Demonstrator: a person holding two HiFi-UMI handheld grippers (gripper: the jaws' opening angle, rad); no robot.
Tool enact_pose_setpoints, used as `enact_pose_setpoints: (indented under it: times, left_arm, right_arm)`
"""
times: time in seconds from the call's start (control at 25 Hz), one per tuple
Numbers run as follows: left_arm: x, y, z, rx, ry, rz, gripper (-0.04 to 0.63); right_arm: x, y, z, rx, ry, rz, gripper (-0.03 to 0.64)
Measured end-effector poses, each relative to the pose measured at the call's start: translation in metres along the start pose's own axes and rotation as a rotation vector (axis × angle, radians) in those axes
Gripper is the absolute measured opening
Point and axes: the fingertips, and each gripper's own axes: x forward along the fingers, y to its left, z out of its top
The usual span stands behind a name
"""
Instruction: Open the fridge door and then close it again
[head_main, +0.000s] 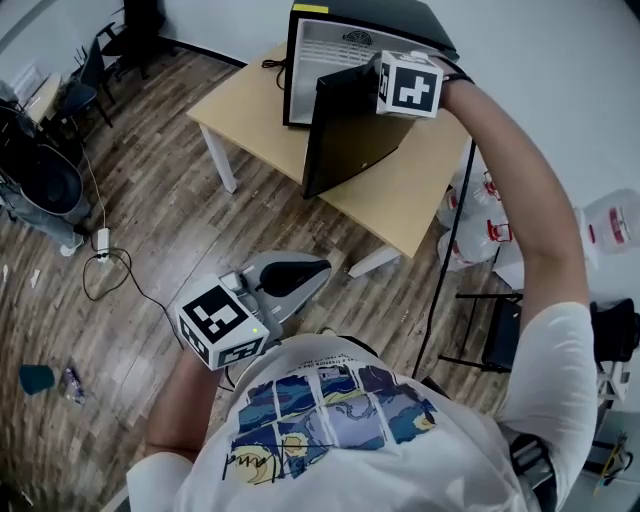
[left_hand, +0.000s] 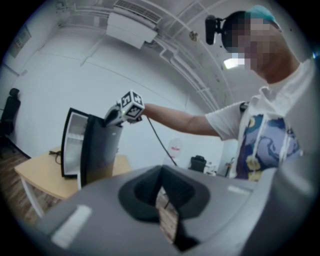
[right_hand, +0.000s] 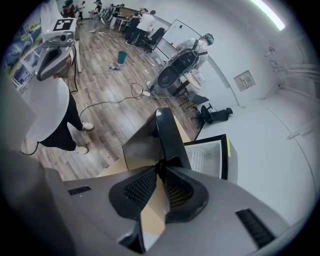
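The left gripper (left_hand: 161, 180) is held close to the body, its fingers together on nothing. Below lies a plank floor (head_main: 150, 220) with a loose cable (head_main: 110, 272). Further out is a pale wooden table (head_main: 260, 110), set against a white wall (head_main: 560, 60). On the table, the fridge door (head_main: 350, 130) stands upright and swung wide, its free edge towards the person. The right gripper (right_hand: 161, 167) pinches its top edge. Behind it, the small black fridge (head_main: 335, 60) faces the room. Its yellow sticker (head_main: 311, 8) and the printed sheet inside are too small to read.
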Motion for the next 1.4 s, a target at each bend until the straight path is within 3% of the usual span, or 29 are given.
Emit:
enact_pose_setpoints:
  times: [0.76, 1.4]
  left_arm:
    - [0.093, -0.040, 0.002, 0.003, 0.018, -0.001, 0.009]
    - [0.156, -0.075, 0.004, 0.004, 0.027, -0.038, 0.009]
  right_arm:
    - [-0.040, 0.059, -0.037, -0.180, -0.138, -0.014, 0.044]
    - [-0.072, 0.103, -0.090, -0.270, -0.219, -0.009, 0.051]
